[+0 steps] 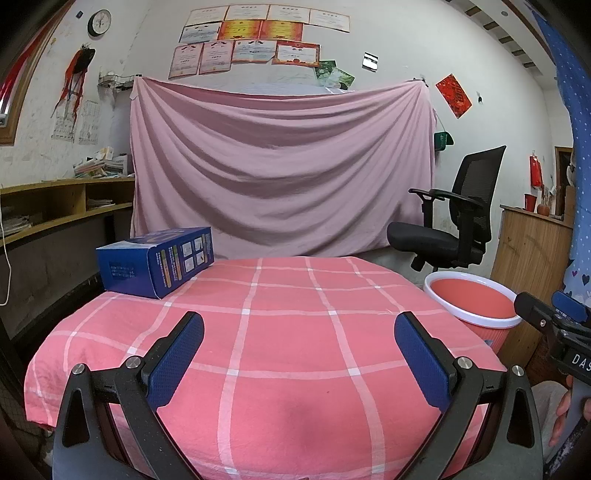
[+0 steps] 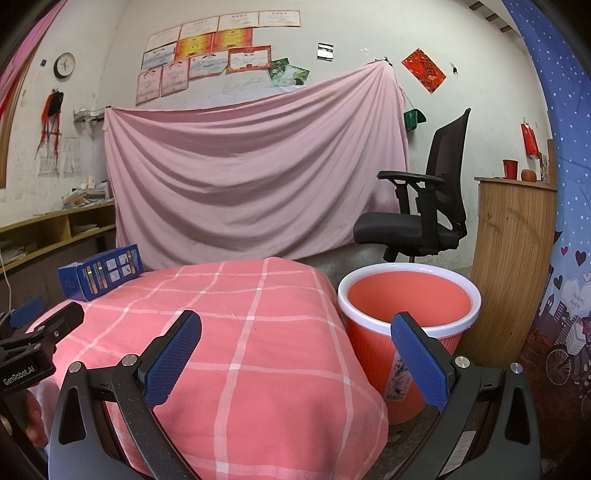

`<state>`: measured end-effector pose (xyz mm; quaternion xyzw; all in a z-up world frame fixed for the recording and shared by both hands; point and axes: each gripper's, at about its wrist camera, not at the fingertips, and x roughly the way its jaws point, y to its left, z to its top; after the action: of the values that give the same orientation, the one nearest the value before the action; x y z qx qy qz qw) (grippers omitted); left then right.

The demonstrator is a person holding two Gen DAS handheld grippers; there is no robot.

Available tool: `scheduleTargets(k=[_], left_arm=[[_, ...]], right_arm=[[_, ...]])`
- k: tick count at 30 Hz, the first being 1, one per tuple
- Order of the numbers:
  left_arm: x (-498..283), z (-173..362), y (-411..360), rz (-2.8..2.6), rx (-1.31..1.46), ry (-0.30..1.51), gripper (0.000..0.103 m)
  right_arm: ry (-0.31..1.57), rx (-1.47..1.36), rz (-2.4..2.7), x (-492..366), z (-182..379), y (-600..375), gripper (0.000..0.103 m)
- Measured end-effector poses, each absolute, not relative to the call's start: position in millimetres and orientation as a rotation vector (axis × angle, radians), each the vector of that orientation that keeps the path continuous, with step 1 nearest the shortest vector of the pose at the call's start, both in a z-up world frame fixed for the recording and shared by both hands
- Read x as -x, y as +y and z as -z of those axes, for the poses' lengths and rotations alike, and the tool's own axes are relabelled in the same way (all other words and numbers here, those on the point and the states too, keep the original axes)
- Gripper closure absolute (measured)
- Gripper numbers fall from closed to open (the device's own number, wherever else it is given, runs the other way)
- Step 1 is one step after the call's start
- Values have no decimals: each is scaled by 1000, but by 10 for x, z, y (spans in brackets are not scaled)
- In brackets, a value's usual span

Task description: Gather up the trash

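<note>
Pink-checked cloth-covered table point(image 1: 280, 332): one blue rectangular cardboard box point(image 1: 157, 260) sits at its far-left corner.
We hold the left gripper point(image 1: 299, 354) and right gripper point(image 2: 295, 350) spread wide and empty, ready; the orange white-rimmed plastic bin point(image 2: 408, 310) waits beside the right edge.

White plaster wall point(image 1: 388, 44), scuffed. Pink sheet point(image 1: 280, 166) hung across it, sagging in folds. Certificates point(image 1: 255, 37) taped in rows above; round clock point(image 1: 99, 22) upper left. Wooden shelving point(image 1: 55, 206) along left wall, papers stacked on top. Black mesh office chair point(image 1: 454, 218) at right, beside wooden cabinet point(image 2: 513, 266). Blue patterned curtain point(image 2: 569, 221) at far right edge.
</note>
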<state>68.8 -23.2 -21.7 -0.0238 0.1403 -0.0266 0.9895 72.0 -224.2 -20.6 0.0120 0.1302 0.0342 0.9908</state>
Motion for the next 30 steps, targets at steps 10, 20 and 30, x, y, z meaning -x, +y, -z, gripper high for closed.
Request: scheduleTargets(k=[10,20,30], left_arm=[[-684,215,-211,54,53,282,2],[-682,213,-194,52,54,285,2],[-705,201,-177,56,54,289,2]], right_arm=[[268,-18,-73,-713,207,-2250,0],[274,-20,-75,-710,210,-2250,0],[282,-22,-80,-731,194,-2268,0]])
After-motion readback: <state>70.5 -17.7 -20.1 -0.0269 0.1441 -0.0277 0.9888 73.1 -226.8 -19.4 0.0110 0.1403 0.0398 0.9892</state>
